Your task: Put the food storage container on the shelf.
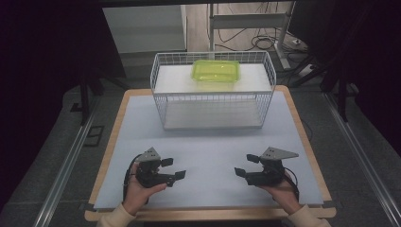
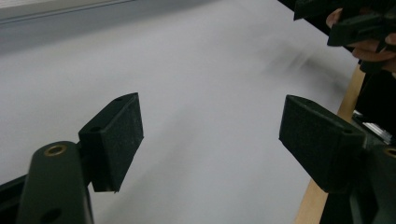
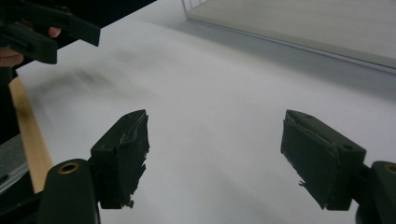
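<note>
1. High view: nearest the camera, at the bottom of the frame, two hands hold the grippers low over the table (image 1: 208, 142). The left gripper (image 1: 174, 169) sits lower left, the right gripper (image 1: 246, 165) lower right, well apart, each pointing inward toward the other. Both have their fingers apart with nothing between them. In the upper middle a white wire basket (image 1: 213, 101) stands on the table, and a green tray (image 1: 215, 70) lies on its upper shelf toward the back, far from both grippers.
2. Left gripper view: its two black fingers (image 2: 114, 140) rise at lower left and lower right, spread wide over bare grey table. The right gripper appears at the upper right corner, in a hand.
3. Right gripper view: its fingers (image 3: 122, 156) stand wide apart, with only table between them. The basket edge crosses the upper right; the left gripper appears at upper left.
</note>
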